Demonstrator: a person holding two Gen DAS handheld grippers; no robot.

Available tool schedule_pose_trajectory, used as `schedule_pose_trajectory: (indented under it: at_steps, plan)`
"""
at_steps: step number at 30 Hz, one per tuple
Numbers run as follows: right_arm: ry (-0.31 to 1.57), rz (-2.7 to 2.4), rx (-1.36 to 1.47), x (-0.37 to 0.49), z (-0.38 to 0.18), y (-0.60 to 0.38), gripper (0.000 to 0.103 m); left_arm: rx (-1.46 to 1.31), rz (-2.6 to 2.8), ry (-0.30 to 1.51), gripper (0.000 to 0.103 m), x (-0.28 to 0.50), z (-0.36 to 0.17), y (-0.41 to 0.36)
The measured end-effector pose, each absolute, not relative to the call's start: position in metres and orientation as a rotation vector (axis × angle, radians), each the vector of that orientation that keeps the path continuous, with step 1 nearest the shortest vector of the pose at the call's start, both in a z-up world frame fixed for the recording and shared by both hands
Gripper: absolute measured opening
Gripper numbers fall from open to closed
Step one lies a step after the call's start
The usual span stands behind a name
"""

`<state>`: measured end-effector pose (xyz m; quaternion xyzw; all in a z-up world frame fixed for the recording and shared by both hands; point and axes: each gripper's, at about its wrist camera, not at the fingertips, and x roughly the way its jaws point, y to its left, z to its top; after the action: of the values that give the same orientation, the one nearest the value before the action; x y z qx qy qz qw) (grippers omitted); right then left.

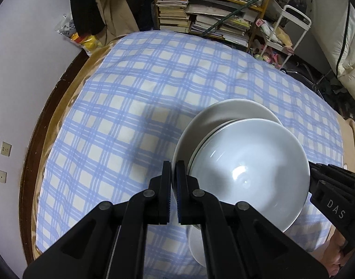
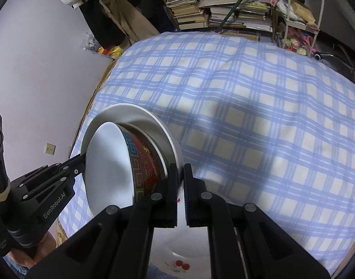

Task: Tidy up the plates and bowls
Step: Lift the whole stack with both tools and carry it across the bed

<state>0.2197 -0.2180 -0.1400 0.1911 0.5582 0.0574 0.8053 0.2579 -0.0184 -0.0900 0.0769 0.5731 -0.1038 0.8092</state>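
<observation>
The stack of 2 plates (image 1: 214,114) and a red-patterned bowl (image 2: 142,162) sits tilted above the checked counter (image 1: 121,97), the bowl's mouth facing the left side. The left claw (image 1: 173,174) pinches the plate rim, jaws narrow. The right claw (image 2: 180,181) clamps the opposite rim, also narrow.
</observation>
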Motion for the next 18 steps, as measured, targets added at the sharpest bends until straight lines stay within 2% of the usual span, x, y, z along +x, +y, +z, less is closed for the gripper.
schedule_pose_trajectory:
  at_steps: [18]
  plan:
    - [1.233, 0.072, 0.404, 0.144, -0.170, -0.228, 0.009, 0.215, -0.238, 1.292, 0.002, 0.189, -0.127, -0.036]
